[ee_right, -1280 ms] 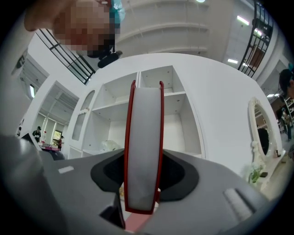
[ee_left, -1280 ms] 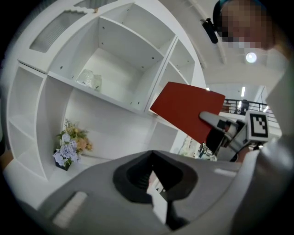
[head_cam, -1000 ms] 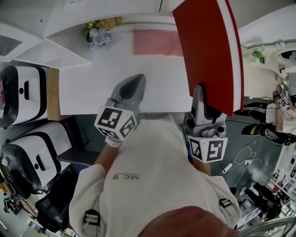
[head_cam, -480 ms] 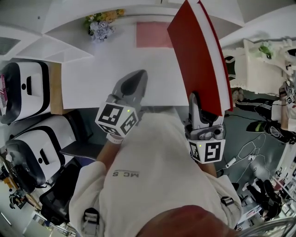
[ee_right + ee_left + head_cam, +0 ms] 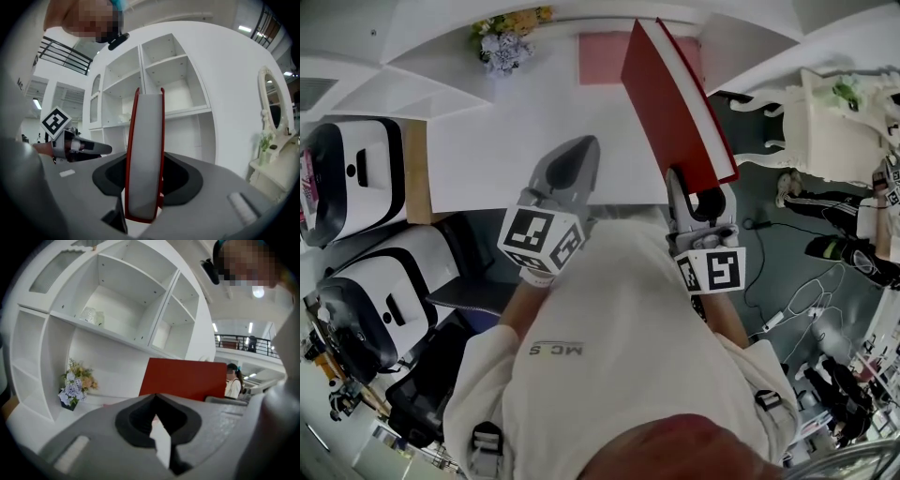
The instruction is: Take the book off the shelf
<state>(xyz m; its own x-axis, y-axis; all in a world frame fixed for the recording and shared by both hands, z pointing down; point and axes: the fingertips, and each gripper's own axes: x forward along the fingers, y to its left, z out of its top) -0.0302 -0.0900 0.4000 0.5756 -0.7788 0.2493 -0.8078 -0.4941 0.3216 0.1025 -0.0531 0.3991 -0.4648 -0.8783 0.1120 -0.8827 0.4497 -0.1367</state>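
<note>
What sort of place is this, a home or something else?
Probably a mock living room staged inside a big hall, not a real home: there is a white shelf unit with a flower bunch, yet a balcony railing and strip lights show beyond it.

Shelving: white shelf unit (image 5: 140, 310), open compartments, 12 o'clock
Flowers: bouquet (image 5: 502, 52) on white counter (image 5: 534, 159), 11 o'clock
Floor: dark grey floor (image 5: 773, 272), 3 o'clock
Furniture: white dressing table (image 5: 830, 122), 2 o'clock
Light: ceiling lamp (image 5: 257, 291) lit

Tiny items (image 5: 88, 314) on shelf (image 5: 123, 338), perhaps glass
</note>
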